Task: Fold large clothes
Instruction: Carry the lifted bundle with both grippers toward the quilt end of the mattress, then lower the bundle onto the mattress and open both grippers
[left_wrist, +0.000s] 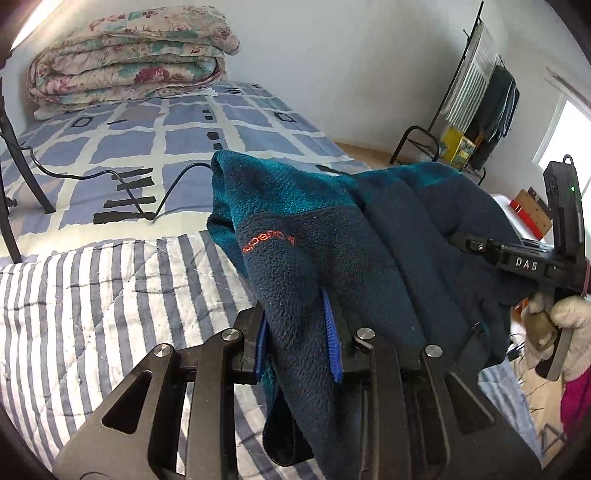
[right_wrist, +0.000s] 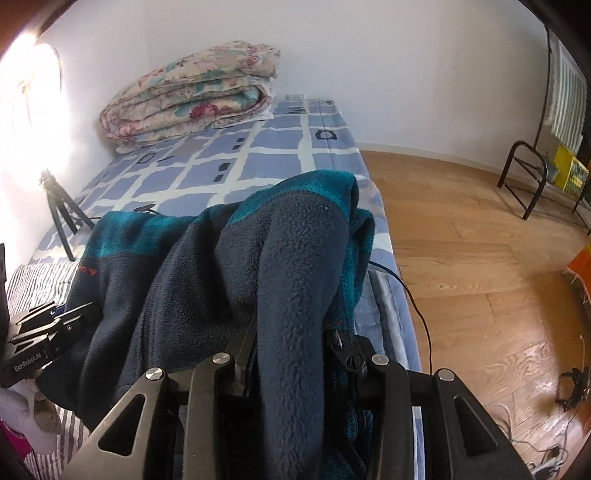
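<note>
Left gripper (left_wrist: 299, 332): sitting closest to the left wrist lens, its blue-padded fingers (left_wrist: 331, 334) pressing together on a thick fold of the fleece jacket (left_wrist: 332, 236).
Fleece jacket: hanging bunched between the two grippers, lifted above the bed's near edge; showing a navy body, a teal band across the upper part, small orange embroidered lettering (left_wrist: 267, 242) and a zipper edge dangling below the left fingers.
Striped quilt (left_wrist: 110, 295): lying under the jacket at the near end of the bed (left_wrist: 229, 136), grey and white stripes running across it.
Bed: wearing a blue-and-cream checked sheet; a black cable (left_wrist: 147, 199) is trailing over it.
Floral quilt (left_wrist: 129, 55): resting folded in a stack at the far left corner of the bed, against the wall.
Tripod (right_wrist: 61, 210): standing on the bed's left side.
Right gripper (right_wrist: 291, 347): pinching another navy fold of the jacket, fabric draping over and between its fingers; also appearing at the right edge of the left wrist view (left_wrist: 480, 245).
Clothes rack (left_wrist: 476, 103): standing on the wooden floor (right_wrist: 461, 266) well right of the bed, garments hanging on it.
</note>
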